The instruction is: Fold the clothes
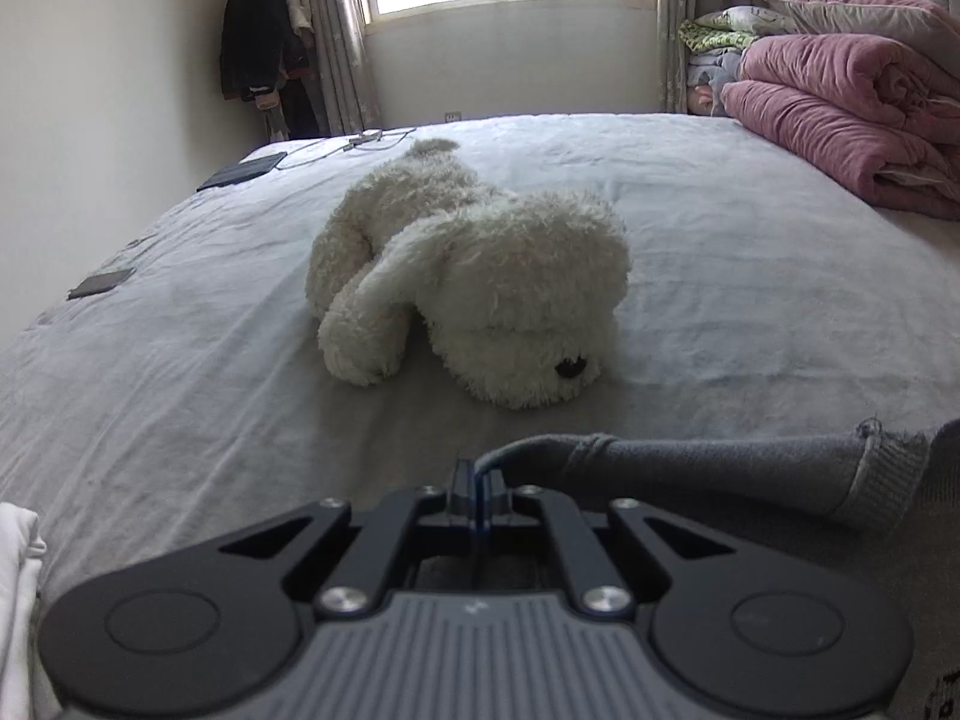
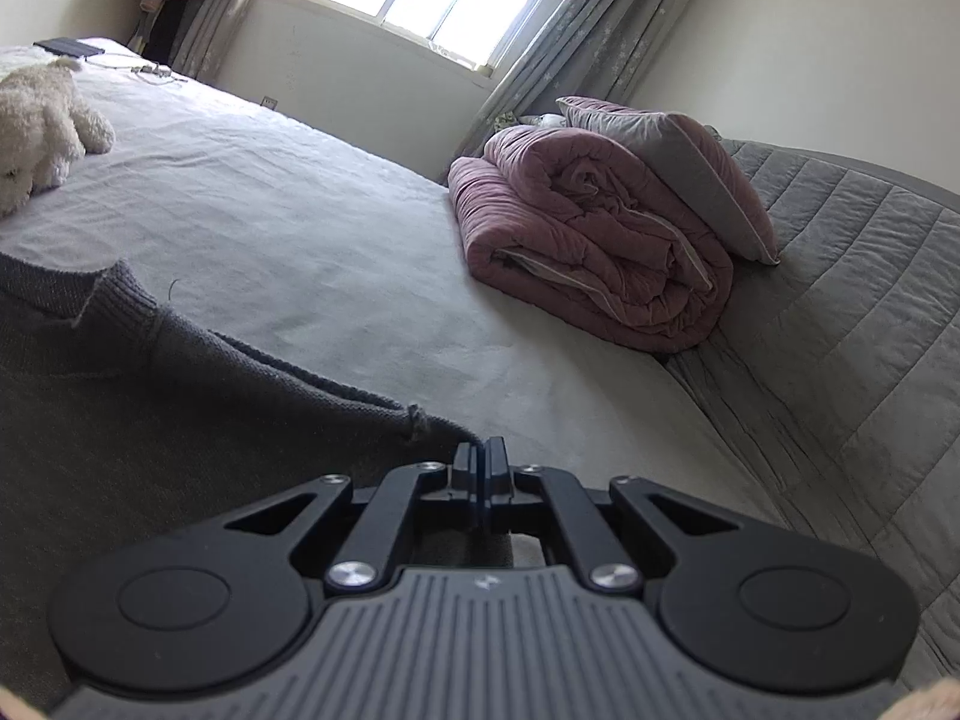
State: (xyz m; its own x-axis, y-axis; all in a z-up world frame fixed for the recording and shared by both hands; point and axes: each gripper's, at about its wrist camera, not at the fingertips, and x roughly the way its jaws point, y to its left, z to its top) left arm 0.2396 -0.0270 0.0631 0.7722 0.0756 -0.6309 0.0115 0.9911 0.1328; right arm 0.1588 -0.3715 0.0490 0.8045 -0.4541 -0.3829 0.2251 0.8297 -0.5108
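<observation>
A grey knit sweater (image 1: 750, 474) lies on the light grey bed sheet (image 1: 180, 360), stretching to the right from my left gripper (image 1: 478, 480). That gripper is shut on a fold of the sweater's edge. In the right wrist view the same grey sweater (image 2: 150, 408) fills the lower left, with its ribbed cuff (image 2: 114, 300) lying on the sheet. My right gripper (image 2: 482, 456) is shut on the sweater's edge at a stitched corner.
A white plush dog (image 1: 480, 288) lies mid-bed, straight ahead of the left gripper. Folded pink quilts (image 2: 588, 228) and a pillow sit at the bed's right side on a grey quilted cover (image 2: 840, 300). White folded cloth (image 1: 18, 570) is at the lower left. Dark flat items (image 1: 243, 171) rest at the far edge.
</observation>
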